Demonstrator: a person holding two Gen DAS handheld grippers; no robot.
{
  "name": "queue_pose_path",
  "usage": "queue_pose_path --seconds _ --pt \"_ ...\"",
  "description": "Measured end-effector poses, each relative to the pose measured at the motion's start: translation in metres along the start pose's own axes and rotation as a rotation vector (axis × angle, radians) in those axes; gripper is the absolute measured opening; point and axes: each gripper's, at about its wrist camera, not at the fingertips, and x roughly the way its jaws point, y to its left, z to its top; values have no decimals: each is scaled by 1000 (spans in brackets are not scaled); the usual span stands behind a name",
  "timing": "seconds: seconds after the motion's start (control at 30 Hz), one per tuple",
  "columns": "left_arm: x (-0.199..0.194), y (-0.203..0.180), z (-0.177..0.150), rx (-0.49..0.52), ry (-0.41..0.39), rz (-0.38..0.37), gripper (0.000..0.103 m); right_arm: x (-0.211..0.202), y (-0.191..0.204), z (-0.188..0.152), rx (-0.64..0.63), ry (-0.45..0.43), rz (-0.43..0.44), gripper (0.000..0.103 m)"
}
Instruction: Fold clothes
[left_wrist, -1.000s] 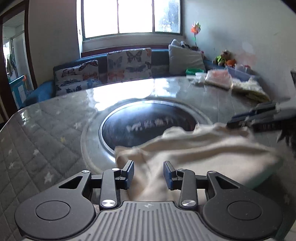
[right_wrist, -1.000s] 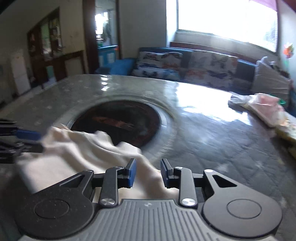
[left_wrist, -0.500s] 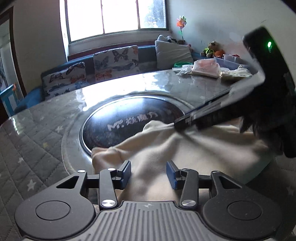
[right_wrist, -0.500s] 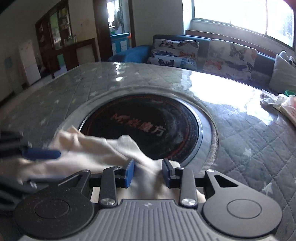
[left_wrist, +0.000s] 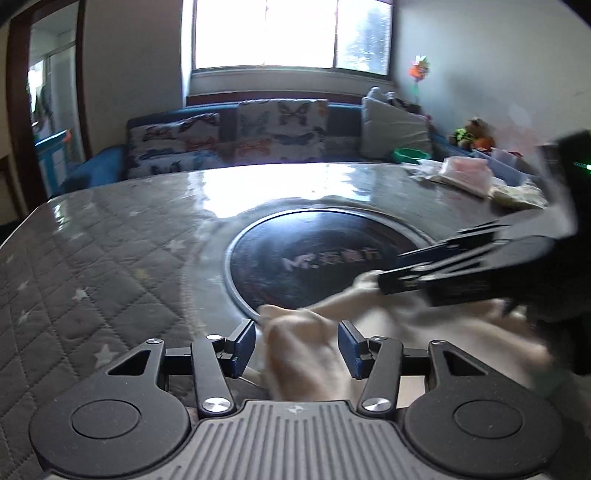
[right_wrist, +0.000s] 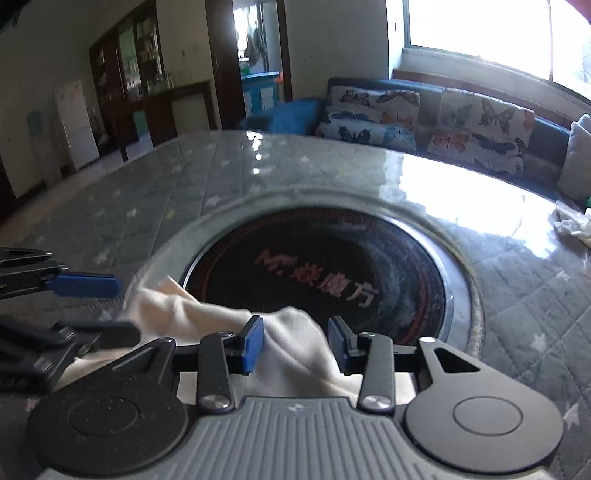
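Down on the quilted table (left_wrist: 110, 266), seen from the left wrist, a cream garment (left_wrist: 424, 332) lies bunched at the near rim of the round black plate (left_wrist: 317, 258) set into the tabletop. The left gripper (left_wrist: 297, 347) has its blue-padded fingers (left_wrist: 242, 347) spread wide, and a hump of the cloth rises into the gap between them without either pad pressing on it. Coming in from the right side of this view is the right gripper (left_wrist: 424, 266), its tips over a raised corner of the cloth; blur hides whether they pinch it

Over to the right wrist view: the same cream garment (right_wrist: 207, 321) spills across the edge of the black plate (right_wrist: 317, 273), and a fold of it sits between the right gripper (right_wrist: 295, 343) and its parted pads (right_wrist: 253, 343). Fingers stand apart here too, with cloth between them but no clear clamp. At the left edge one blue pad of the left gripper (right_wrist: 83, 286) hangs just beside the garment's far corner

As for handling, the cloth looks light, soft and thoroughly limp, so it should sag and crumple wherever it is not supported. The glossy table cover may let it slide. A sensible hold would be two corners or a hem edge, one per gripper, pinching a single layer instead of the thick hump, so the fold can be drawn flat
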Motion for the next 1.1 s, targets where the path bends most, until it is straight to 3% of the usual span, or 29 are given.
queue_pose_path --seconds 0.07,0.1,0.13,0.27,0.53,0.7,0.83,0.93,1.1 --pt "9 3 3 -1 22 1 50 -10 2 0 -9 -16 5 42" --pt "13 3 4 -1 33 -7 43 -16 3 0 -9 -24 10 44" --pt "15 2 4 1 40 -13 28 -21 4 0 -9 -32 14 47" --pt "18 0 5 21 41 -14 10 -36 6 -6 -3 -38 24 52" --pt "22 3 8 52 29 32 9 -41 17 -42 -56 29 3 62" --pt "28 4 4 57 39 39 10 -50 6 -49 13 5 -1 62" --pt "29 4 3 59 43 49 15 -58 -12 -58 66 19 -28 62" --pt "27 2 4 62 36 66 27 -70 -26 -61 137 1 -22 62" --pt "11 -1 9 49 7 69 28 -80 -46 -61 189 -26 -42 60"
